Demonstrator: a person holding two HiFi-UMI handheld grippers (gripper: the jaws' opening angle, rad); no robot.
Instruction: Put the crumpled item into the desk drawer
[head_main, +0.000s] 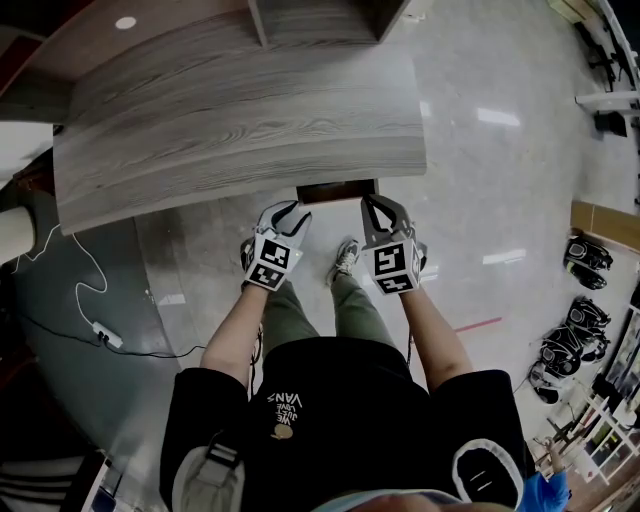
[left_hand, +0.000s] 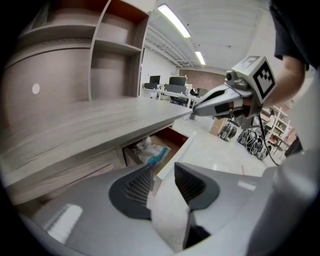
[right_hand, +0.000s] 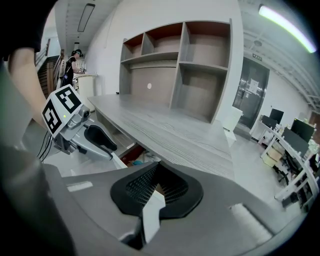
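The crumpled item (left_hand: 149, 151), white with a teal patch, lies inside the open desk drawer (left_hand: 176, 151) under the grey wooden desk top (head_main: 240, 120). In the head view the drawer (head_main: 336, 190) sticks out a little from the desk's front edge. My left gripper (left_hand: 164, 169) is open with nothing held; it hovers just in front of the drawer, left of it (head_main: 288, 210). My right gripper (right_hand: 157, 167) is shut with nothing between its pads. It sits at the drawer's right corner (head_main: 384, 207). A teal bit of the item (right_hand: 139, 161) shows in the right gripper view.
An open shelf unit (right_hand: 190, 65) stands at the back of the desk. The person's legs and shoes (head_main: 345, 262) are right below the drawer. A cable and power strip (head_main: 105, 338) lie on the floor at left. Several dark devices (head_main: 575, 335) stand at right.
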